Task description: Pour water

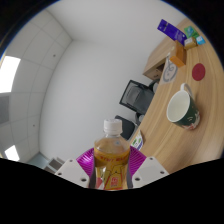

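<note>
The view was strongly tilted, with the room rolled to one side. At far left a pale ceiling panel with a bright light fixture (9, 72) showed, and beyond it a plain white wall (85, 70) filled the middle ground.

Low in the centre, the gripper (111, 172) held a clear plastic bottle (111, 155) of amber liquid. The bottle had a white cap (111, 127) and a yellow and red label; it sat between the two magenta pads (86, 160), which pressed against its sides, so the fingers were closed on it. Only the bottle's upper part was visible above the fingers.

Right of the bottle, a dark office chair (133, 96) stood at the edge of a wooden table (170, 145). On the table a dark green mug (182, 108) with a white inside lay ahead and to the right of the bottle, apart from it, its mouth facing the camera. Further along the table were a round red item (170, 72), a purple box (171, 31) and another small round item (198, 72), too small to identify.
</note>
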